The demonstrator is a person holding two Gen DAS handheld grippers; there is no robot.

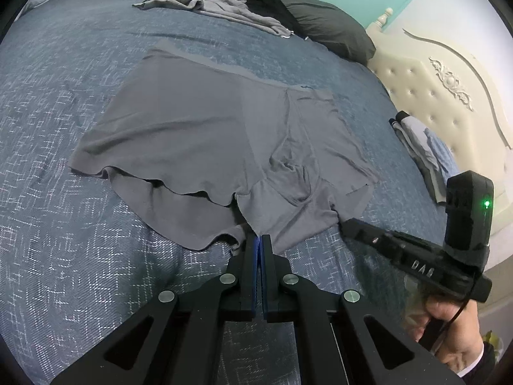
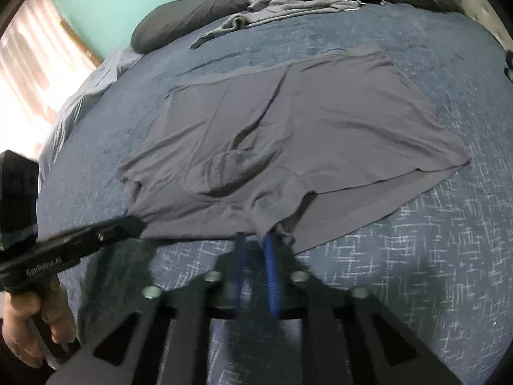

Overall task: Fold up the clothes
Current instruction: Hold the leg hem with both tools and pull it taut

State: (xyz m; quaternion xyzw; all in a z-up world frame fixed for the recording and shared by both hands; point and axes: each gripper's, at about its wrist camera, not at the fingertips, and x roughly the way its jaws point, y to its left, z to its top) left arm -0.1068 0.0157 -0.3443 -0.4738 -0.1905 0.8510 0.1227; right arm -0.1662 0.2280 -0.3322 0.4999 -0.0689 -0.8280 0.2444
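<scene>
A pair of grey boxer shorts (image 1: 205, 134) lies spread flat on the blue patterned bedspread (image 1: 64, 224), waistband away from me. It also shows in the right wrist view (image 2: 304, 134). My left gripper (image 1: 259, 240) is shut, its blue-padded tips at the near hem by the crotch; whether cloth is pinched is unclear. In the right wrist view it (image 2: 134, 224) reaches the shorts' near left hem. My right gripper (image 2: 256, 240) has its jaws slightly apart at the near hem of the crotch, the image blurred. In the left wrist view it (image 1: 348, 224) touches the right leg hem.
Crumpled grey clothes (image 1: 211, 6) lie by the dark pillows (image 1: 327, 22) at the head of the bed. Folded garments (image 1: 423, 147) are stacked near the cream tufted headboard (image 1: 449, 96) on the right. A window (image 2: 32, 73) is at the left.
</scene>
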